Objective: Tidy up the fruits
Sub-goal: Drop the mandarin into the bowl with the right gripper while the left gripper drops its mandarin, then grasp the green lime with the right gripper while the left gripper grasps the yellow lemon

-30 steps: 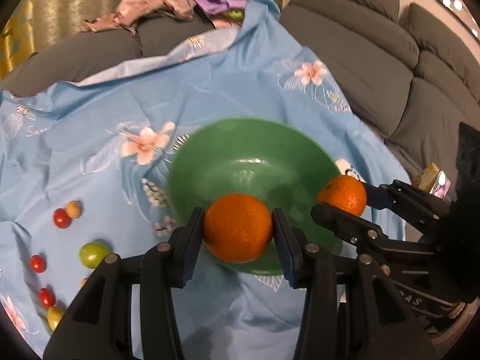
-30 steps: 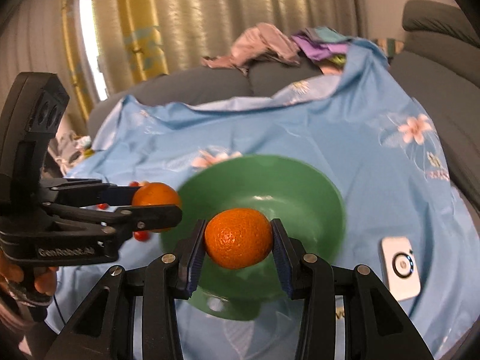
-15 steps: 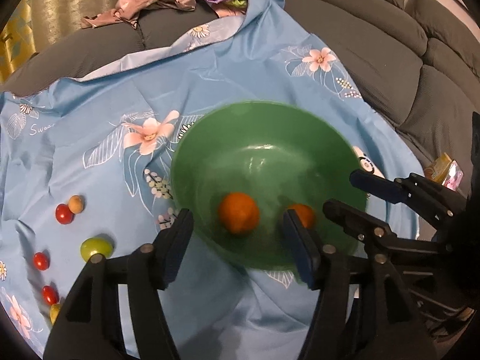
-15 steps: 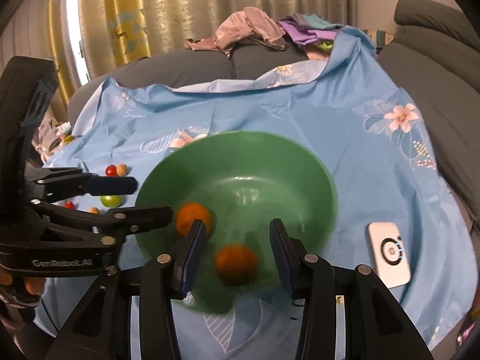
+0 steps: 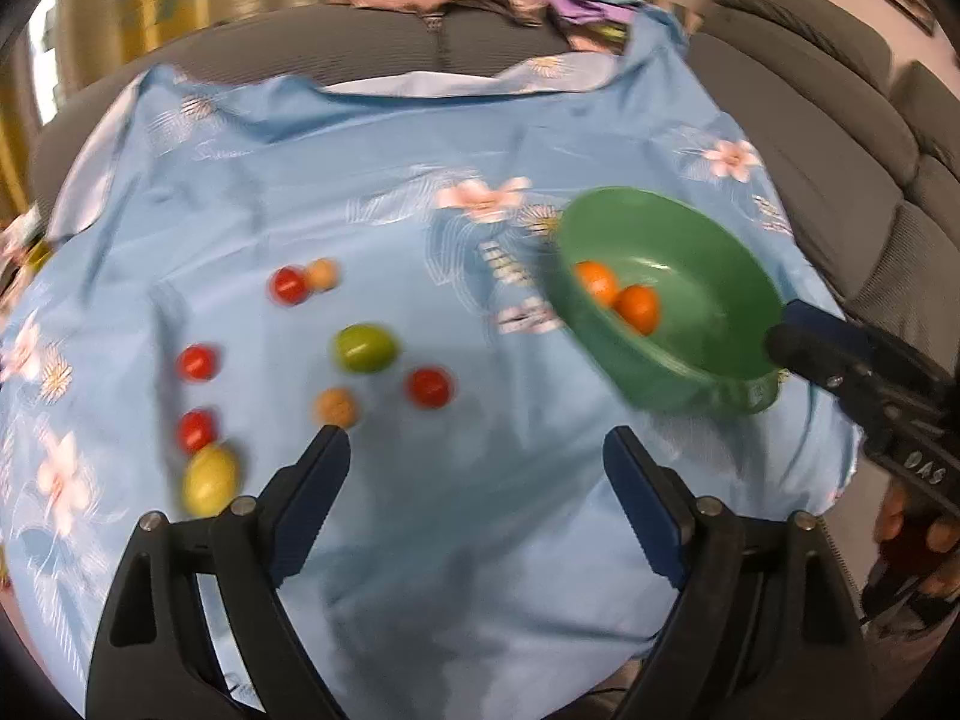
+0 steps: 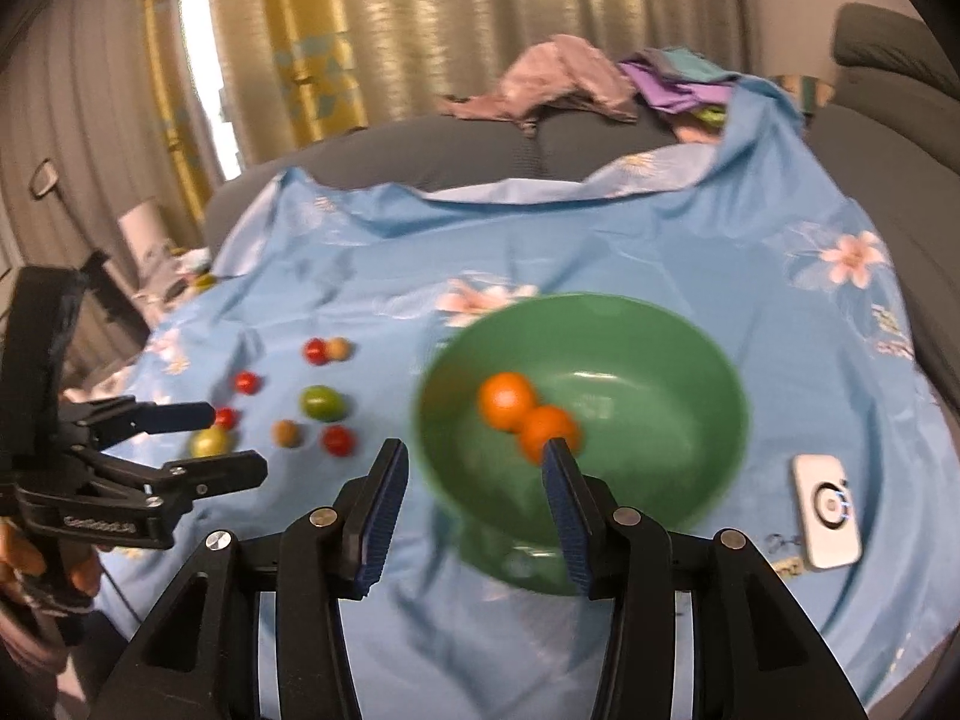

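A green bowl (image 5: 714,264) (image 6: 678,330) stands on the blue flowered cloth and holds two oranges (image 5: 637,307) (image 6: 507,399). Left of it lie loose small fruits: a green one (image 5: 365,348) (image 6: 323,403), a yellow one (image 5: 210,479), several red tomatoes (image 5: 428,387) (image 6: 338,440) and small tan ones (image 5: 336,407). My left gripper (image 5: 477,450) is open and empty above the cloth, just right of the loose fruits. My right gripper (image 6: 474,462) is open and empty at the bowl's near left rim.
A white device (image 6: 827,501) lies on the cloth right of the bowl. Grey sofa cushions (image 5: 840,138) run along the right. Crumpled clothes (image 6: 558,81) are piled at the back. The cloth drops off at its near edge.
Both grippers opened and let their oranges fall into the bowl, then drew back. The left gripper swung left toward the loose fruits.
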The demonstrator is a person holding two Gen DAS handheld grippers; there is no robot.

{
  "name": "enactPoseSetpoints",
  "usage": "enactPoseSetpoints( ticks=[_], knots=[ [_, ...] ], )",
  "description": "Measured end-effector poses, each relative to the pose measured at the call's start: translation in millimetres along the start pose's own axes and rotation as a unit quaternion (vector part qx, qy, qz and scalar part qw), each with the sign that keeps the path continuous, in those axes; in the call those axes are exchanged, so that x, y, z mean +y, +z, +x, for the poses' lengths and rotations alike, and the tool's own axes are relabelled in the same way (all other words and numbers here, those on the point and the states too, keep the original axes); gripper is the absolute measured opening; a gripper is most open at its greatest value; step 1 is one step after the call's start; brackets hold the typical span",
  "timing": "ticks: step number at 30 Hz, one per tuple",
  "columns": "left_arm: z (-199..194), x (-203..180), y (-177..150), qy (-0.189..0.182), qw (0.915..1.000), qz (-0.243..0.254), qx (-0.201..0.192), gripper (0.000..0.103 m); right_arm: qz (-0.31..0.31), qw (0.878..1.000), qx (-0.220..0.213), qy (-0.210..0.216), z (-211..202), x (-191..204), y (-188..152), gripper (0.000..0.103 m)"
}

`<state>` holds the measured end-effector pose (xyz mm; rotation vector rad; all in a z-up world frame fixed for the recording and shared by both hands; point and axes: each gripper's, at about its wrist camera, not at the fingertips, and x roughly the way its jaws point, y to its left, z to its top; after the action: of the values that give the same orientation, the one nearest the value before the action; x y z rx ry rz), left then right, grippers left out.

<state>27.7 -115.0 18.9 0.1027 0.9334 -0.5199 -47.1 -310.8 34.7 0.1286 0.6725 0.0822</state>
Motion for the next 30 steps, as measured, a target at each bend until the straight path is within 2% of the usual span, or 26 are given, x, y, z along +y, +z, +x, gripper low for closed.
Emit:
enactPoseSetpoints(
  ticks=[5,10,18,30],
  knots=[
    [-24,29,-27,0.042,0.9988,-0.022,-0.011,0.087,-0.026,0.999,0.005,0.04,1,28,-1,0.047],
    [-38,59,-48,0.054,0.9967,-0.057,-0.017,0.087,-0.046,0.997,0.021,0.062,10,51,-3,0.047],
    [-42,86,-68,0.035,0.9943,-0.098,-0.021,0.087,-0.076,0.991,0.062,0.093,35,84,-11,0.047],
    [-27,104,-71,0.017,0.9937,-0.109,-0.019,0.086,-0.08,0.981,0.122,0.127,80,106,-23,0.047]
  ],
)
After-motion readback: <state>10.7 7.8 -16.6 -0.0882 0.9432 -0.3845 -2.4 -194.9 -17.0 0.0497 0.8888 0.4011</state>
